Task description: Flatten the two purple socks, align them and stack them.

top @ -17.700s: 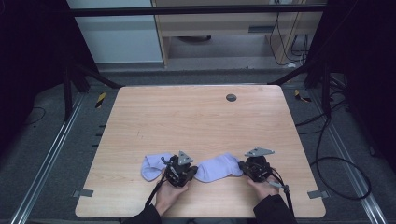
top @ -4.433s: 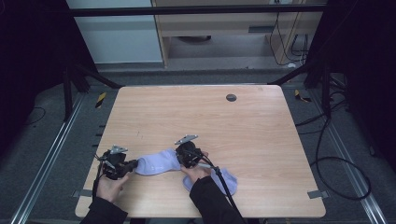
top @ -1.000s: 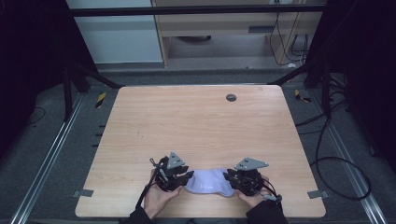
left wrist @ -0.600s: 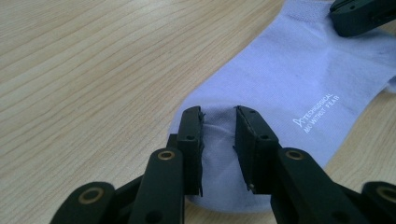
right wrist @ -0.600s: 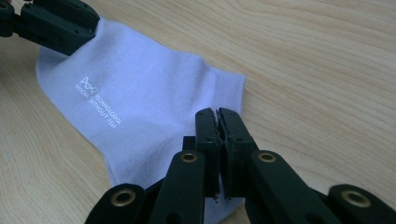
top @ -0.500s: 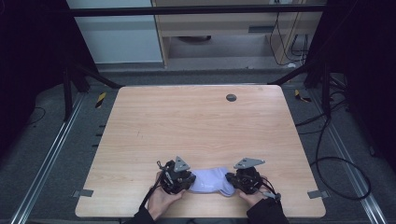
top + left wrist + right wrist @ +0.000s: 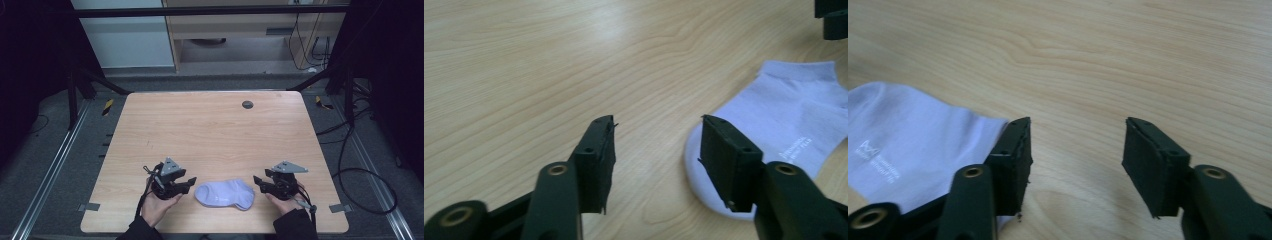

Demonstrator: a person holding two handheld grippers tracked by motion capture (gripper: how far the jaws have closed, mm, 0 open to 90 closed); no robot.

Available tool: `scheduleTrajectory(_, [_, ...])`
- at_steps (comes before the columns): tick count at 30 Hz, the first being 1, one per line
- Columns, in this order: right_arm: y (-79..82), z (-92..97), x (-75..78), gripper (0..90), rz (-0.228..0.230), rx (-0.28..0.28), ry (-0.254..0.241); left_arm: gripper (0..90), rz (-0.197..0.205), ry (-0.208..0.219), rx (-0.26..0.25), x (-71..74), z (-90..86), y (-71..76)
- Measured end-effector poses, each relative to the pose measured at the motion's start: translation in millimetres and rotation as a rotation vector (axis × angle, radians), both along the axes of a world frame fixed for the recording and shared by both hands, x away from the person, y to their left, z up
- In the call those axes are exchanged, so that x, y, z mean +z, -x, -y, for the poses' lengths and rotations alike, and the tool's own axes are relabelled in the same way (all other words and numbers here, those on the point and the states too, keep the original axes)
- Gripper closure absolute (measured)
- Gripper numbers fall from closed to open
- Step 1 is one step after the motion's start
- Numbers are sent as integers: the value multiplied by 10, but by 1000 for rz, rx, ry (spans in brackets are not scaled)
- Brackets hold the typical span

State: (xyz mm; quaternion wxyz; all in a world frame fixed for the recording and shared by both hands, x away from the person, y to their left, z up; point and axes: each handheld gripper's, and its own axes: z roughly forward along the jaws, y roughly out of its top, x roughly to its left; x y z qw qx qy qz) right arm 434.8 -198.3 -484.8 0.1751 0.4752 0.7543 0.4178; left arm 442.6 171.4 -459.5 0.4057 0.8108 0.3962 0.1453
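A pale lilac ankle sock (image 7: 225, 194) lies flat on the wooden table (image 7: 210, 135) near its front edge. My left gripper (image 7: 191, 183) sits just left of the sock, and its jaws have just been opening with nothing between them. In the left gripper view the sock (image 7: 784, 125) lies past the right jaw, and the left gripper (image 7: 658, 125) is over bare wood. My right gripper (image 7: 256, 180) sits just right of the sock, its jaws also just opened and empty. In the right gripper view the sock (image 7: 913, 140) lies behind the left jaw, and the right gripper (image 7: 1077, 125) is over bare wood.
A round dark grommet (image 7: 247, 104) sits at the far middle of the table. Grey tape tabs mark the front corners (image 7: 89, 206) (image 7: 337, 207). The other gripper (image 7: 834, 20) shows at the top right of the left gripper view.
Both grippers have let go of the sock's ends and drawn apart, left one leftward and right one rightward. The sock now lies free between them.
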Motion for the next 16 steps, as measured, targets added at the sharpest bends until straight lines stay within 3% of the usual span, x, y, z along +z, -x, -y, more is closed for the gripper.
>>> scheduleTrajectory(4, [-41, 97, -18, 325, 16, -32, 3, 383, 2, 0, 34, -12, -169, -63])
scheduleTrajectory(10, [-80, 200, -47, 244, 33, -68, 0, 290, 5, 3, 93, -41, -463, -126])
scheduleTrajectory(16, [-113, 306, -80, 189, 48, -111, 6, 225, 43, 7, 145, -69, -739, -155])
